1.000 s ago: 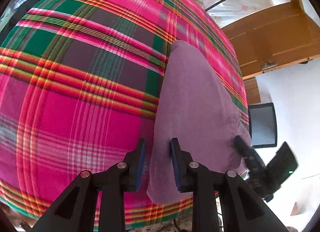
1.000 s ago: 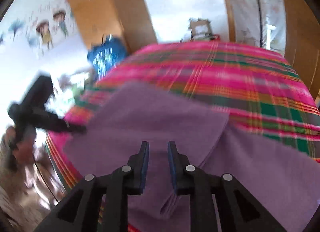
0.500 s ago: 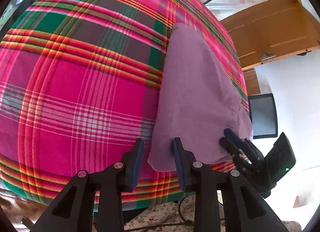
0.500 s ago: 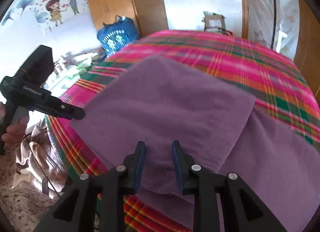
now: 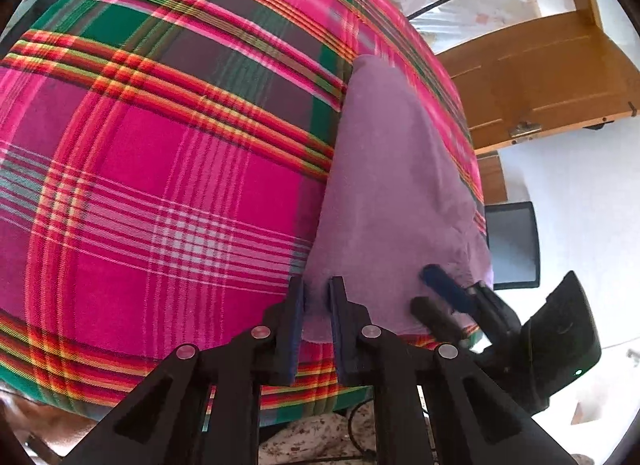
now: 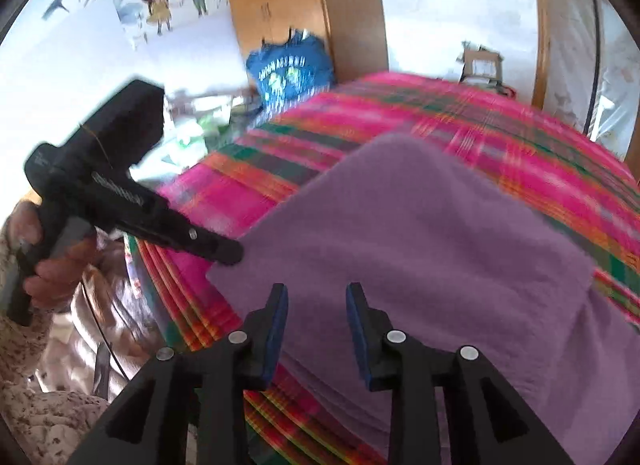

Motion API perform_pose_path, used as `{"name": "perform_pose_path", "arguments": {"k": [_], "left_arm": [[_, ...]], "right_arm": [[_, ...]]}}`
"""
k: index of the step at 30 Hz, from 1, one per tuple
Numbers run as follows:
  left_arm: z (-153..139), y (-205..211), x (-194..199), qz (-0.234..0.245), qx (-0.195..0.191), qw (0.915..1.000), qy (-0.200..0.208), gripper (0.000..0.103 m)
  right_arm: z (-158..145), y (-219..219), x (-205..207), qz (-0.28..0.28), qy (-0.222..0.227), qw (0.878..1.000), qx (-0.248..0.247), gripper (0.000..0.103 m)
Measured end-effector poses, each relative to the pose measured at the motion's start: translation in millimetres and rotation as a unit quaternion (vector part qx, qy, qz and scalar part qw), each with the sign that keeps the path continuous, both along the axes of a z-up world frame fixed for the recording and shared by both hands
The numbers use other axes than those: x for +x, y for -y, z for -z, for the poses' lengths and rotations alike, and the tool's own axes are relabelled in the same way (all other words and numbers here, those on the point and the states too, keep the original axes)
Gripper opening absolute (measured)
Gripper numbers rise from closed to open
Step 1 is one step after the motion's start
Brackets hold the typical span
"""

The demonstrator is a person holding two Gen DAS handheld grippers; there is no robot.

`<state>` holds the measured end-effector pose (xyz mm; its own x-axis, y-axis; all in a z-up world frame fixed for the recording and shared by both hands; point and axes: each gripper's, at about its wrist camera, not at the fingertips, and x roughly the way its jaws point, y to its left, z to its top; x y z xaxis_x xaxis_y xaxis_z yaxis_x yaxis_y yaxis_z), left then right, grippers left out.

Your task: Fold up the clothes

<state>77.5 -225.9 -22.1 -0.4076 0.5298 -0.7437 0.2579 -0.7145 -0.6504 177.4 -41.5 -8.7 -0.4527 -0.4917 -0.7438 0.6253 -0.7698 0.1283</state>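
Your left gripper (image 5: 316,297) is closing on the cloth (image 5: 396,201) corner at the bed's (image 5: 160,169) near edge; right gripper (image 6: 316,305), opening, holds nothing. Lift unevenly and the fold skews.

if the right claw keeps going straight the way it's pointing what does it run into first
Most likely the purple cloth. The right claw, jaws opening with nothing pressed between them, points down over the cloth's near edge on the plaid bedspread. The depth is hard to judge, but nothing else lies ahead.
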Motion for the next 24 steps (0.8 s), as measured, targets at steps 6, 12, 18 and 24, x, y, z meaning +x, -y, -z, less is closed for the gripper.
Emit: {"name": "perform_pose_path", "arguments": {"k": [6, 12, 18, 24], "left_arm": [[5, 6, 1, -0.009, 0.014, 0.9998, 0.009, 0.013], [1, 6, -7, -0.015, 0.011, 0.9998, 0.012, 0.017], [-5, 19, -16, -0.028, 0.012, 0.9995, 0.008, 0.023], [-15, 26, -52, -0.03, 0.01, 0.9995, -0.007, 0.03]], "right_arm": [[1, 12, 12, -0.012, -0.028, 0.999, 0.032, 0.031], [-5, 33, 17, -0.052, -0.04, 0.998, 0.009, 0.04], [4, 62, 25, -0.067, -0.054, 0.996, 0.037, 0.052], [10, 85, 24, -0.026, -0.084, 0.992, 0.086, 0.054]]}}
